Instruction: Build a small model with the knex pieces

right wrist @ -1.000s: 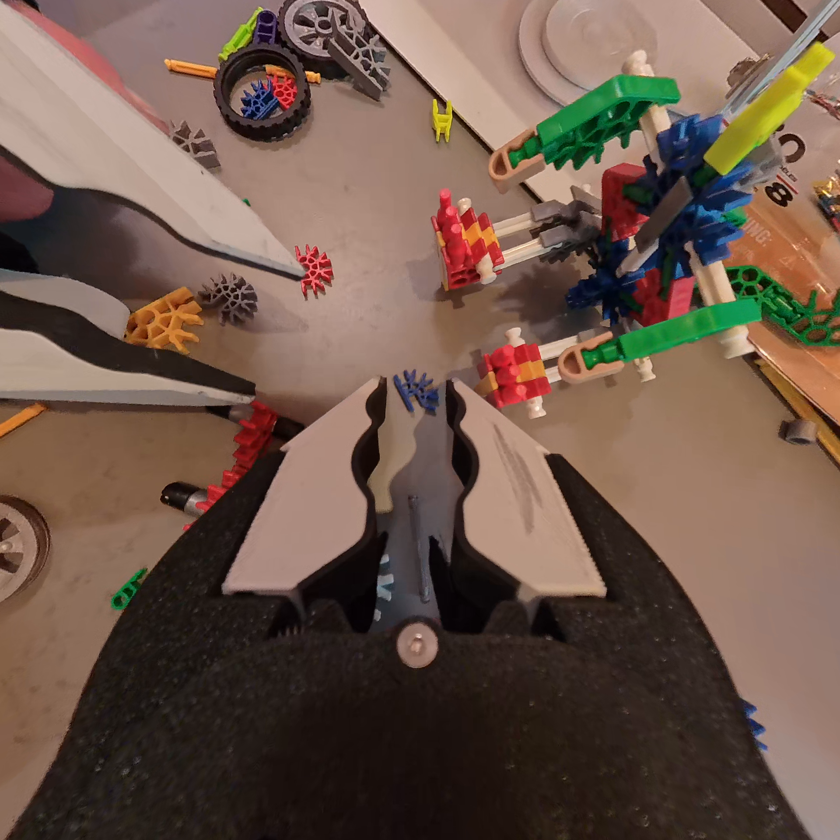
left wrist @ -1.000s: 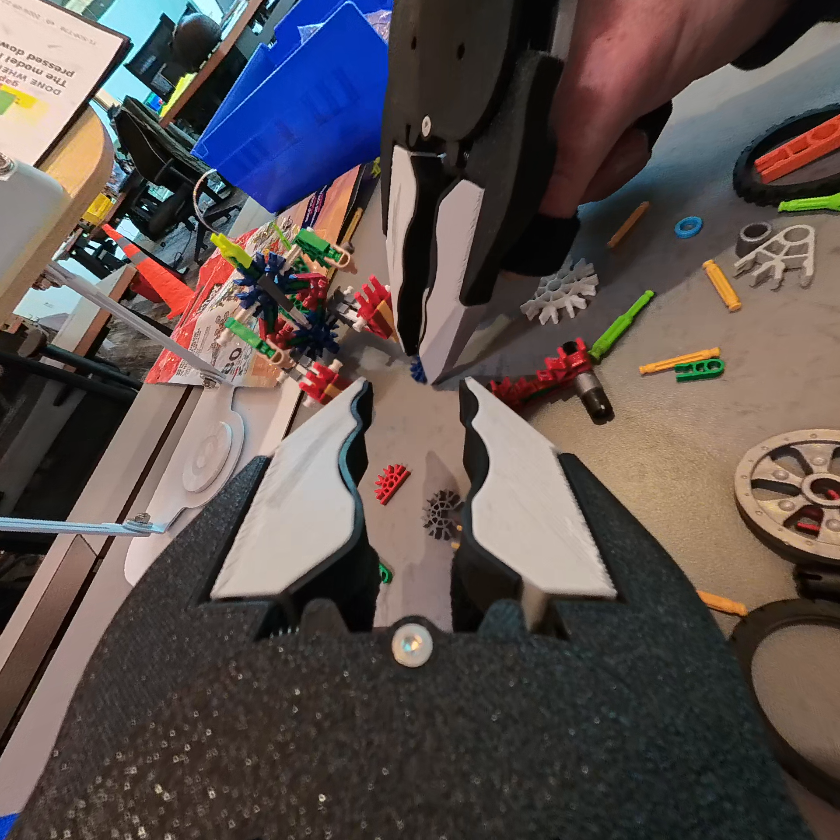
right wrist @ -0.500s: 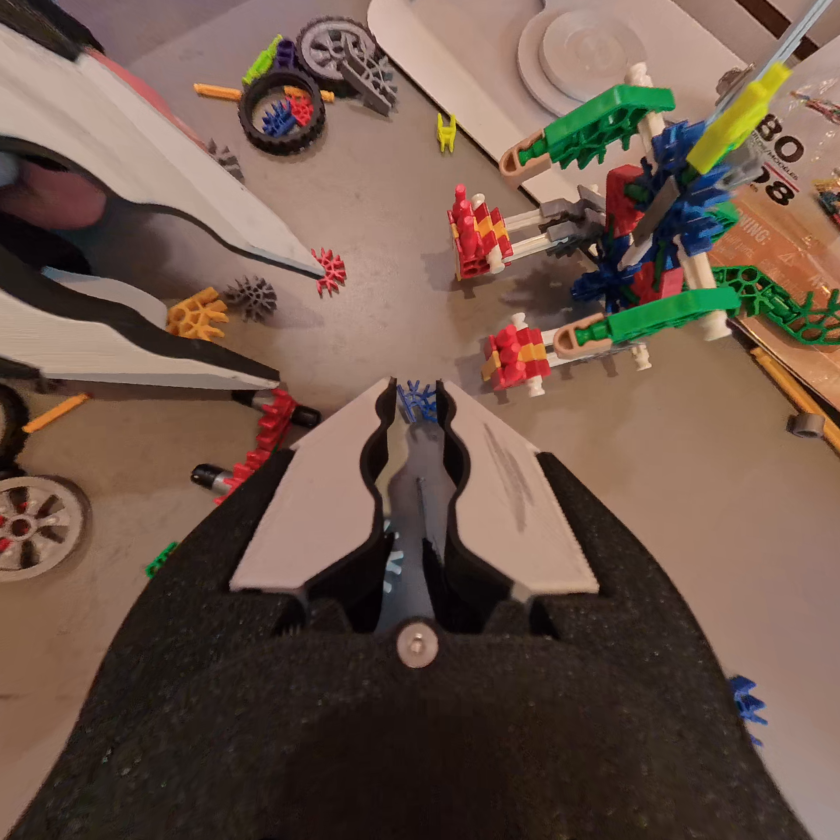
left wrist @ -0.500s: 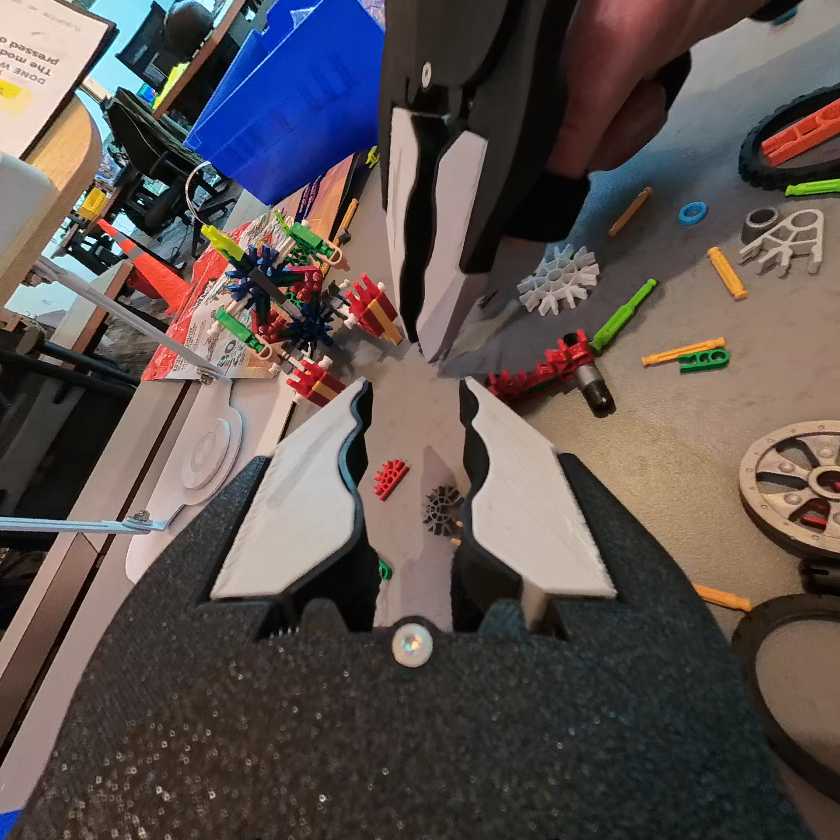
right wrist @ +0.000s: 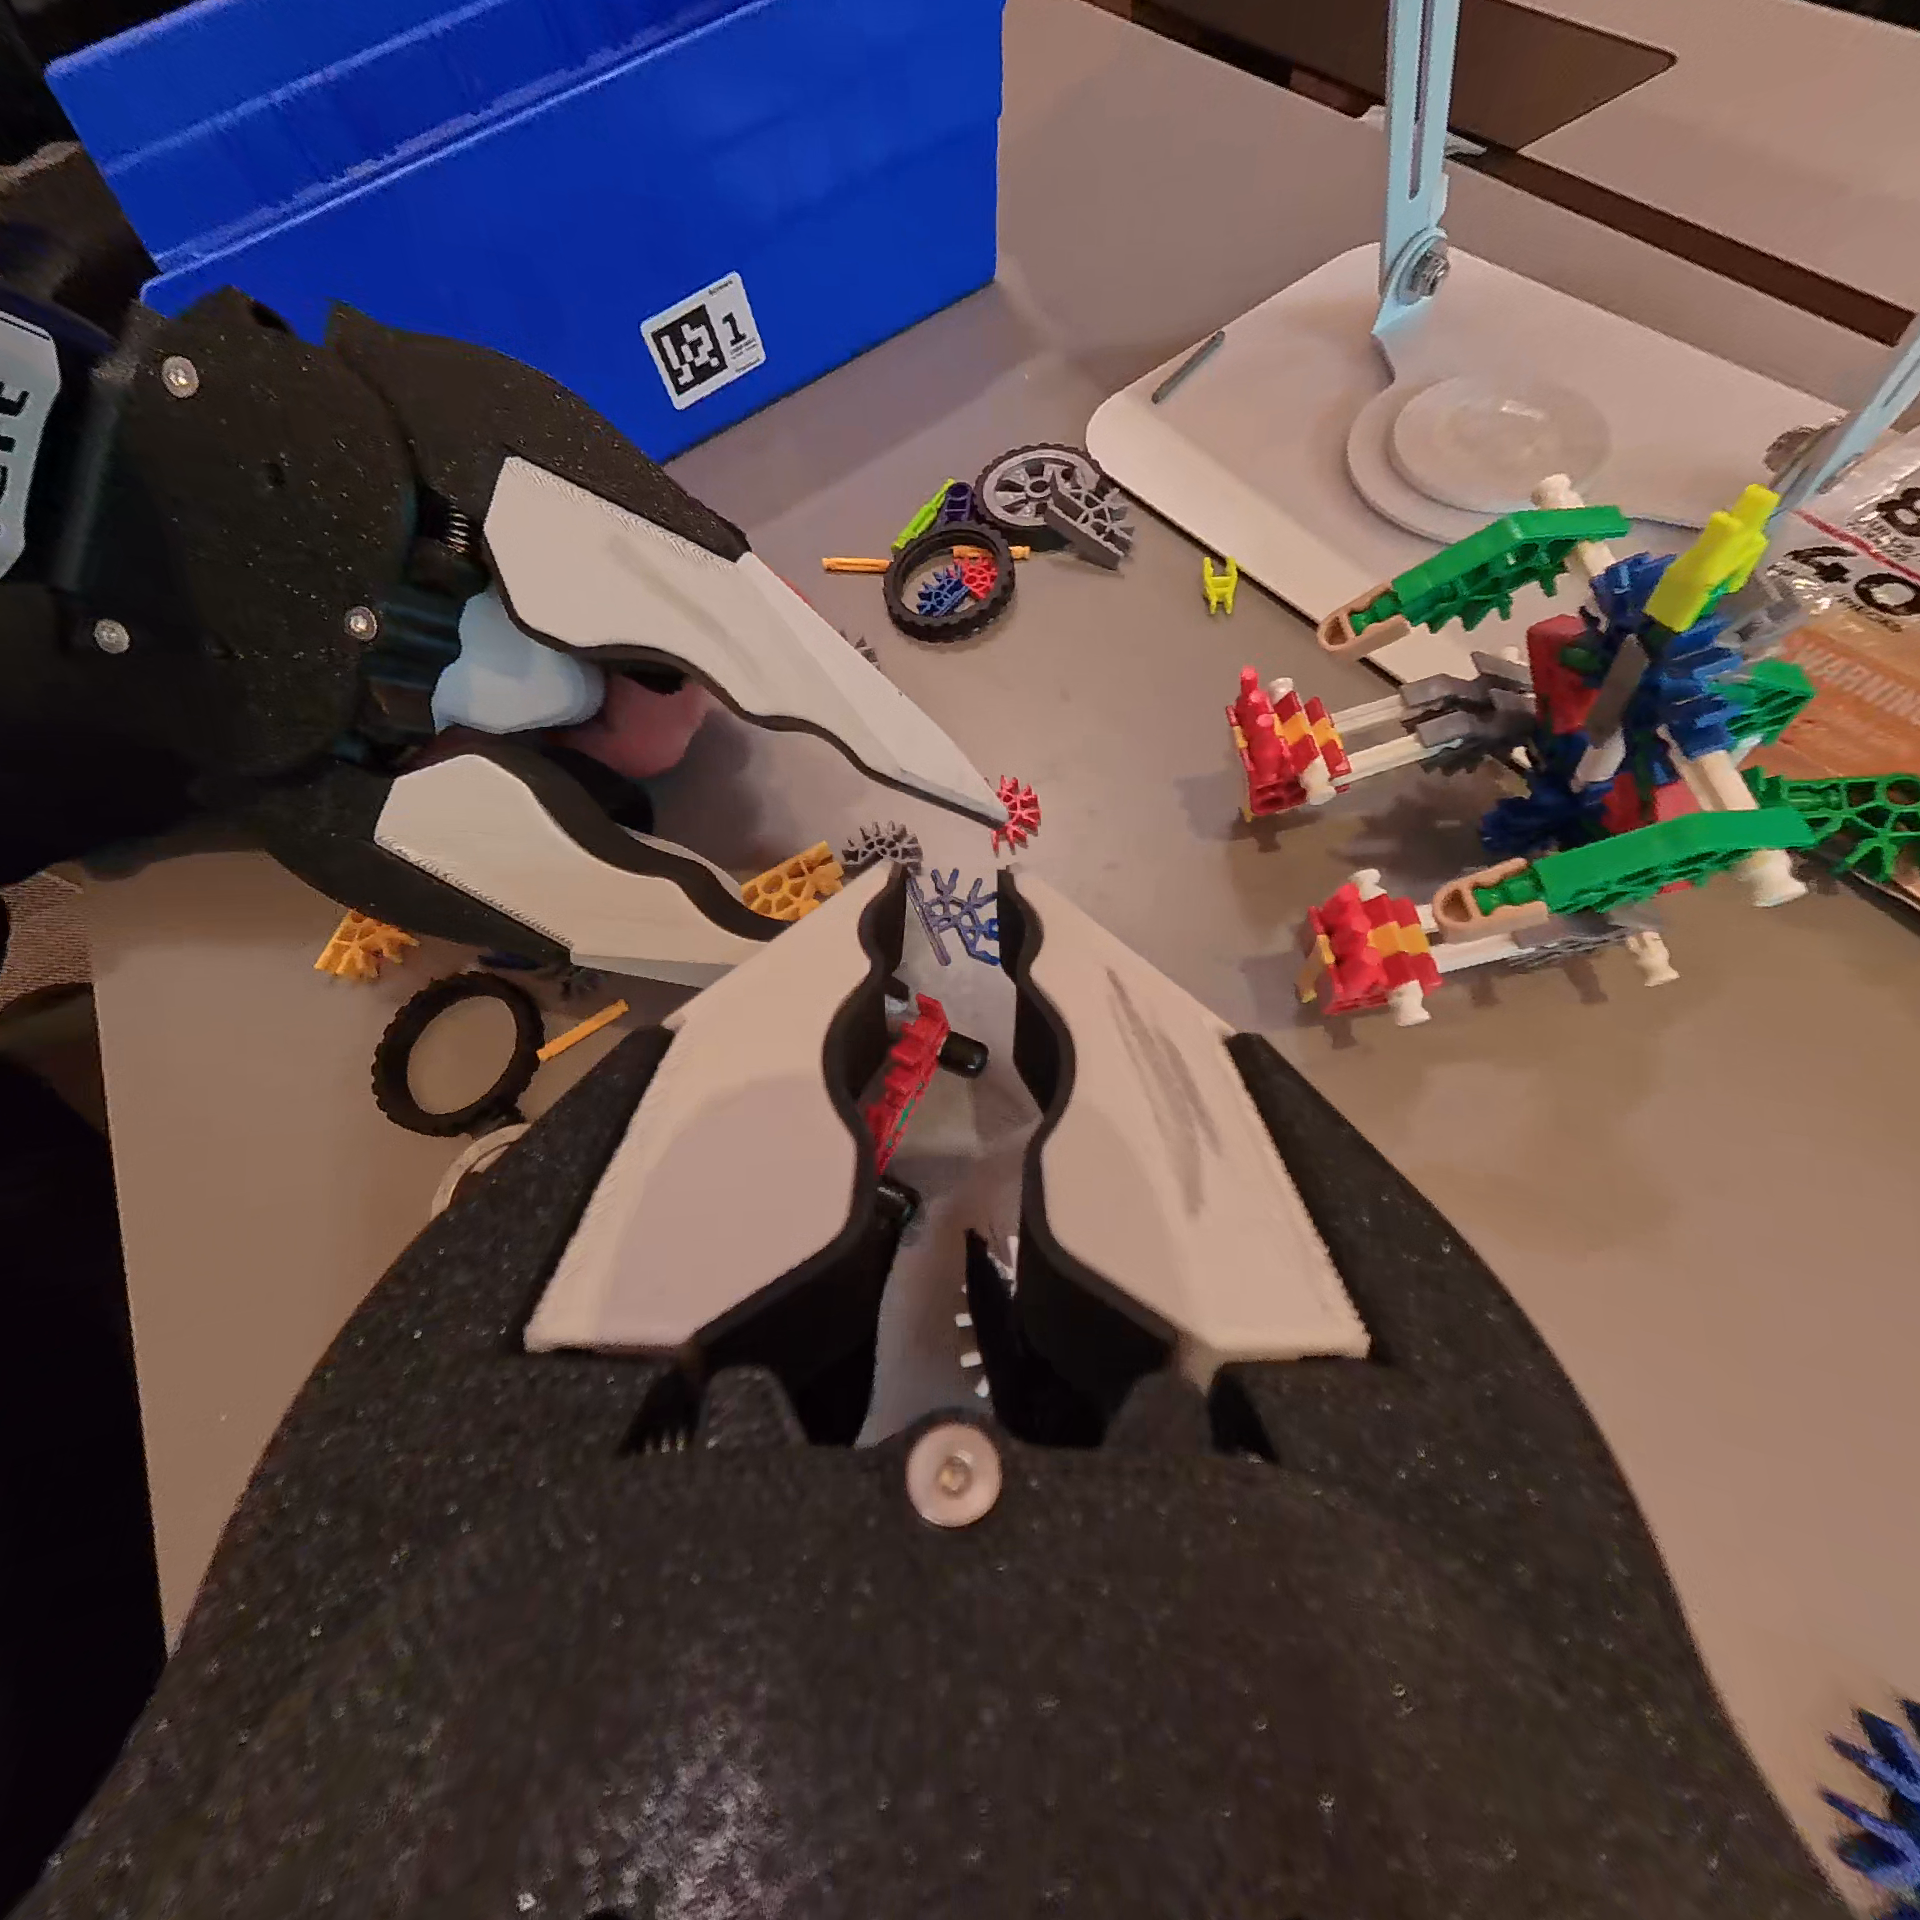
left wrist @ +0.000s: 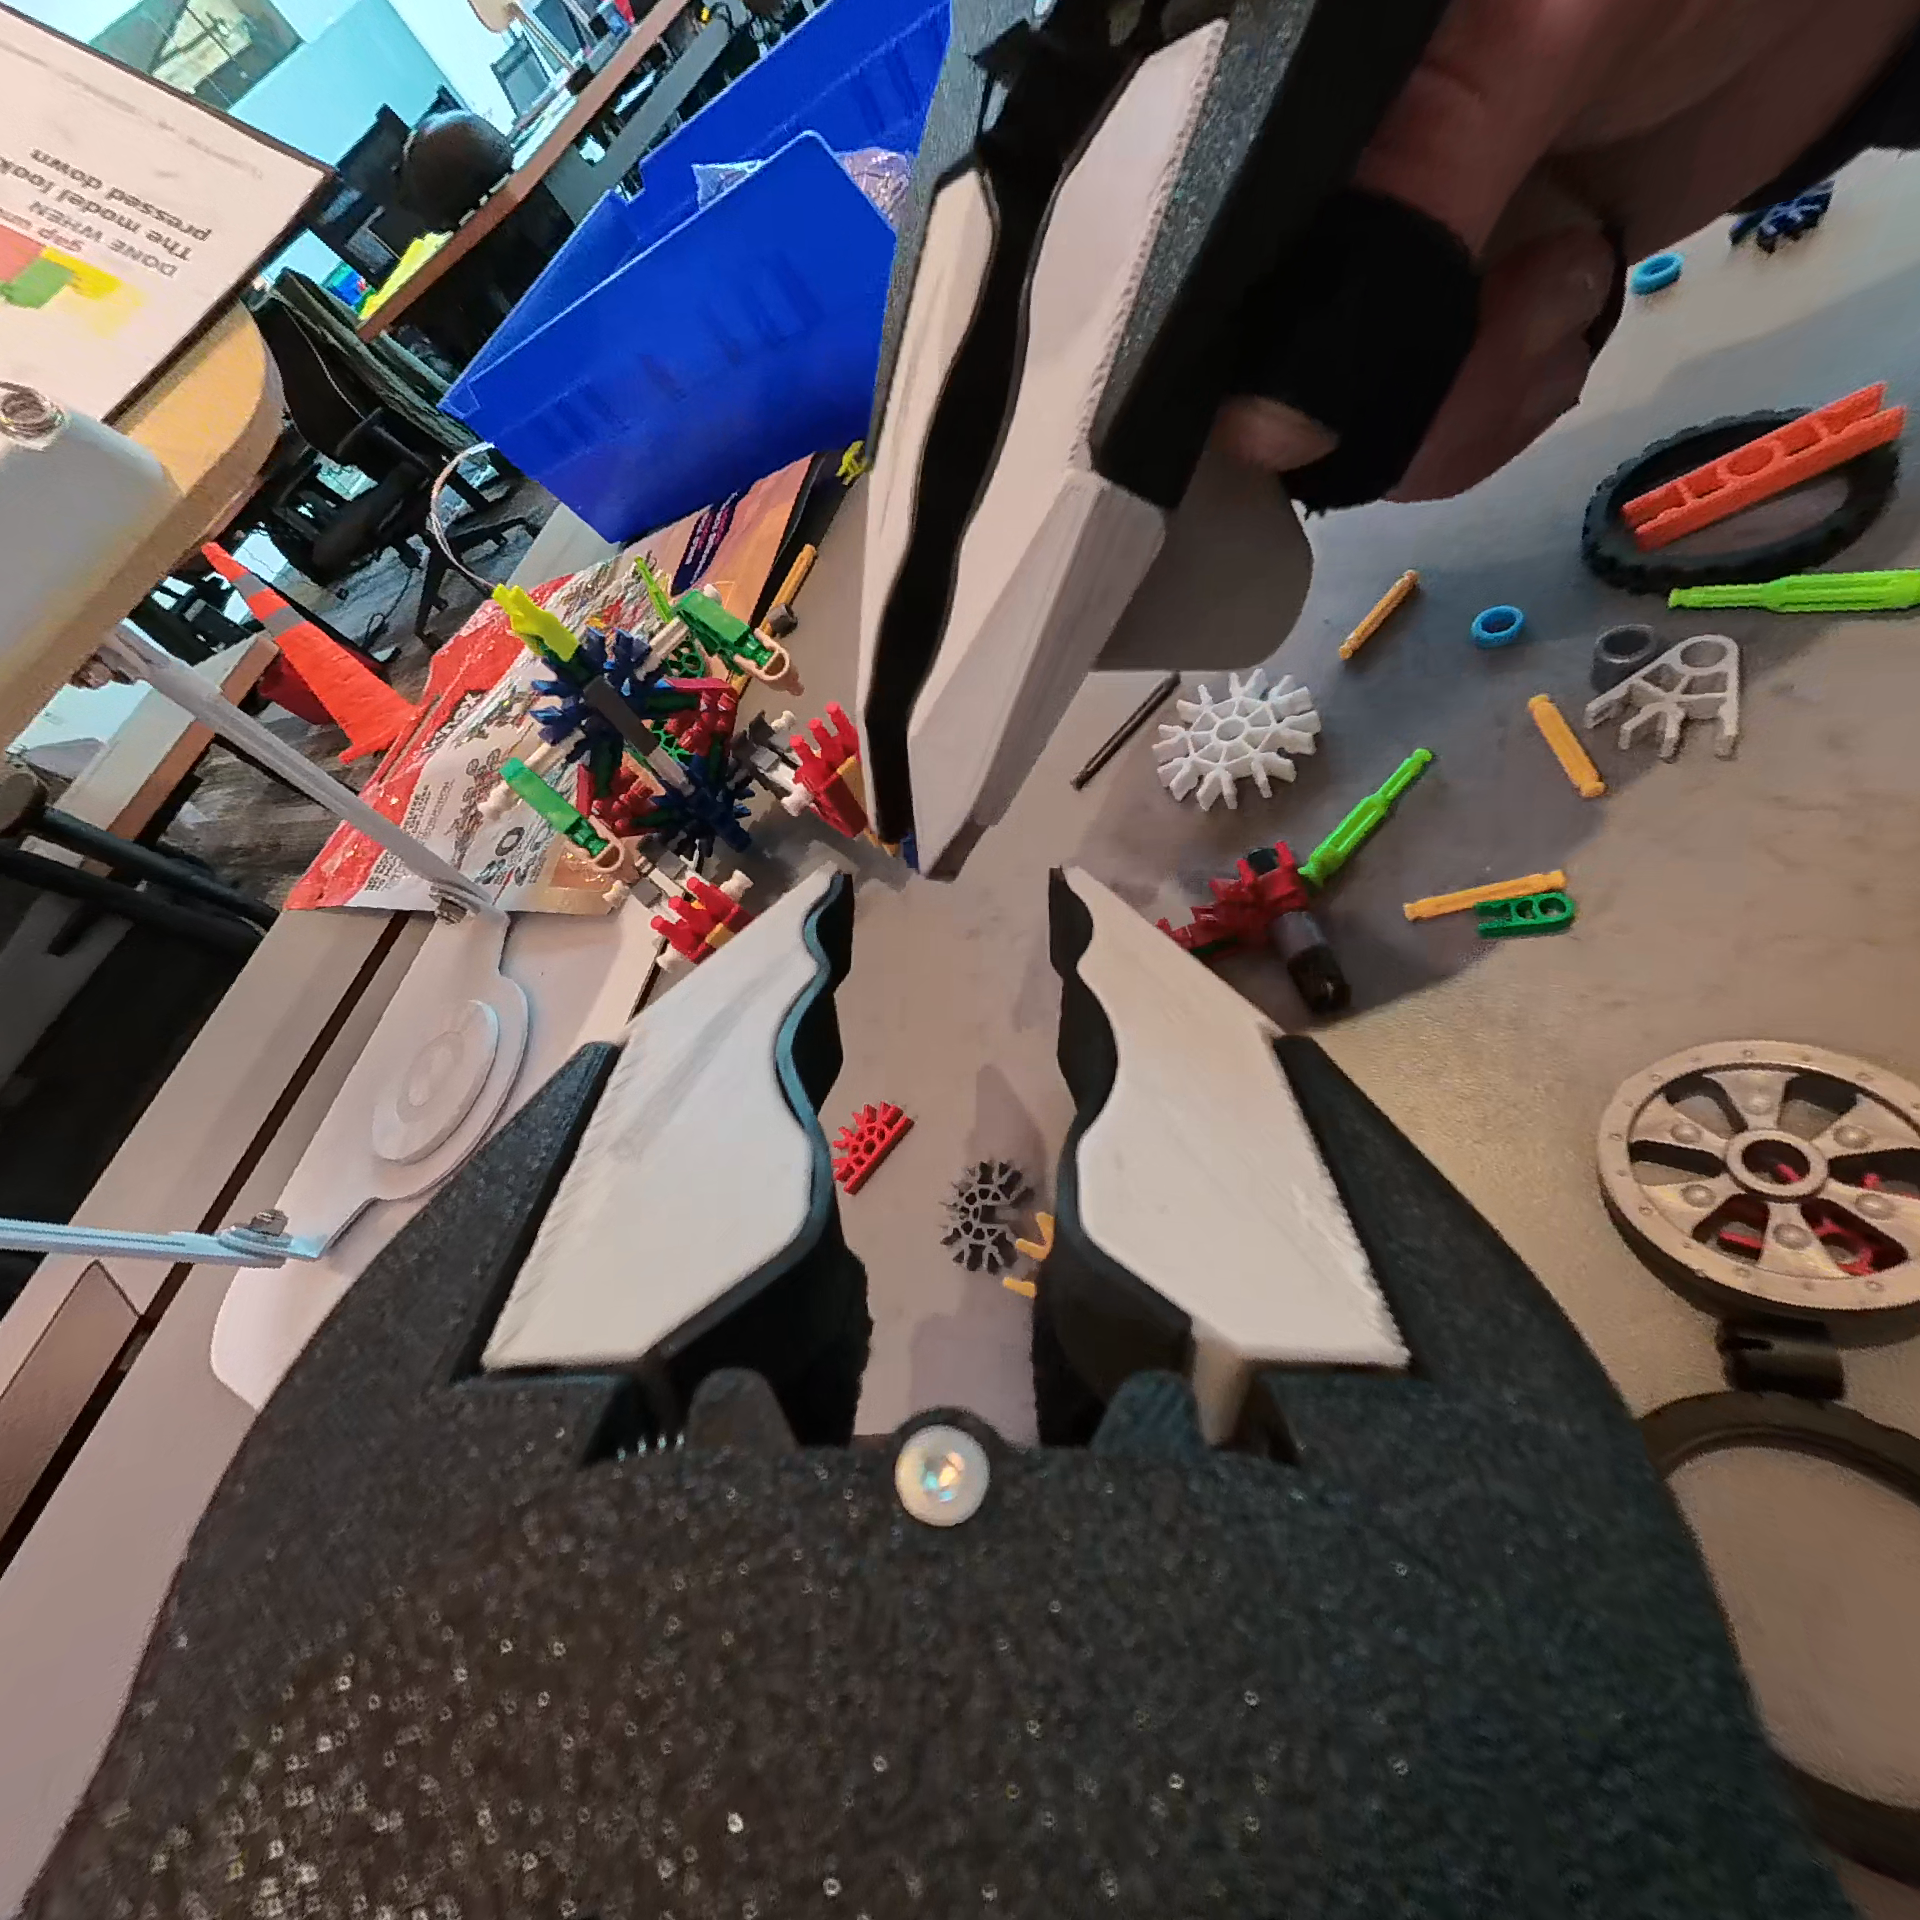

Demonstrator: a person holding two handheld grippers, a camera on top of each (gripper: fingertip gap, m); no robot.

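Around your model (right wrist: 1621, 727), loose parts littered the table (right wrist: 1351, 1299): a red connector (left wrist: 871, 1143) and a grey connector (left wrist: 985, 1214) lay between your left gripper's (left wrist: 948, 894) fingers, a white snowflake (left wrist: 1234, 736) and a red gear rod (left wrist: 1262, 909) sat to the model's right in the left view. Your right gripper (right wrist: 948, 883) stood in front of the model, between it and the left gripper. You held the right gripper tilted downward, its fingers nearly closed on a blue connector (right wrist: 958, 920) pinched at the tips, above the table. Your left gripper was wide apart and held nothing, one fingertip at the red connector. The blue bin (right wrist: 540, 197) stood behind the model; I couldn't see its contents. A tyre (right wrist: 948, 594) near the bin held small blue and red pieces.
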